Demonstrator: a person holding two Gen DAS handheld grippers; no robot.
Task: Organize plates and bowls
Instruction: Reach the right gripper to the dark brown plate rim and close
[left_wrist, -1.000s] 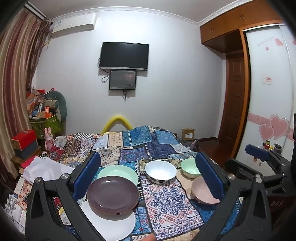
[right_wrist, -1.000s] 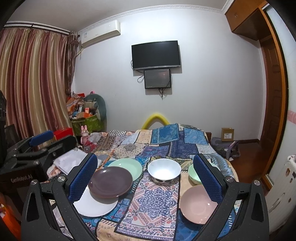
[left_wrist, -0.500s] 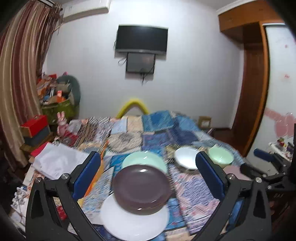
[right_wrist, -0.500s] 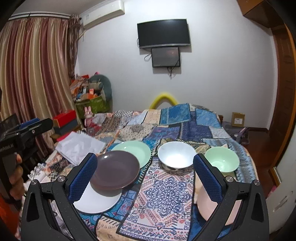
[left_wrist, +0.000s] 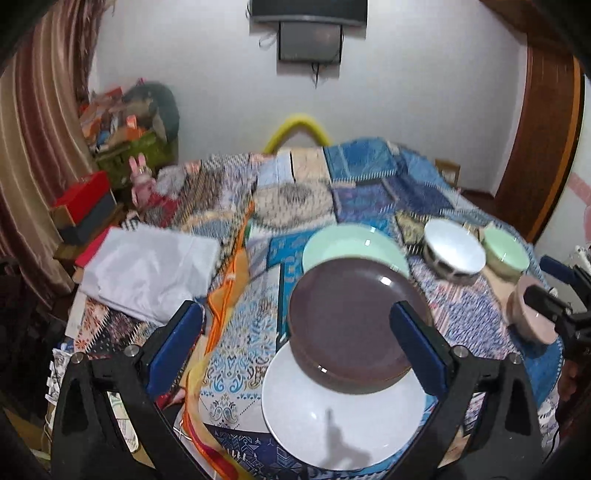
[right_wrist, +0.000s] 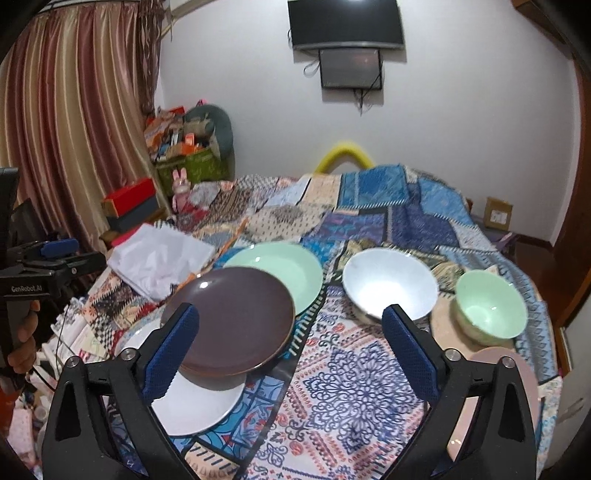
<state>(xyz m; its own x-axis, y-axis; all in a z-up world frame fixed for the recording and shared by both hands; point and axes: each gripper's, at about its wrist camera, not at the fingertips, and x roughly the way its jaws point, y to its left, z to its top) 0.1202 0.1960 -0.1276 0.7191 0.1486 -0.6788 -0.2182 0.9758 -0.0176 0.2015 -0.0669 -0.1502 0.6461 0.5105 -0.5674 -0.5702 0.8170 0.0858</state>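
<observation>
Both tongs spread wide, gripping nothing: left gripper (left_wrist: 297, 343) over the brown plate (left_wrist: 354, 325), right gripper (right_wrist: 290, 345) over the cloth (right_wrist: 354, 384). Brown plate perched on white plate (left_wrist: 343, 424), overlapping green plate (right_wrist: 284, 273); bowls (right_wrist: 388, 280) to the right. Risk: sliding off if nudged sideways. Legible: "GenRobot.AI" on the left gripper's body.

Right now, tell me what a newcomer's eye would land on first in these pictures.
First, the dark brown plate, propped across the white plate and the pale green plate at the left of the patchwork cloth. Next, the white bowl and green bowl to the right, with a pink dish at the near right edge. Both tools, left tool and right tool, hang open above them, holding nothing.
</observation>
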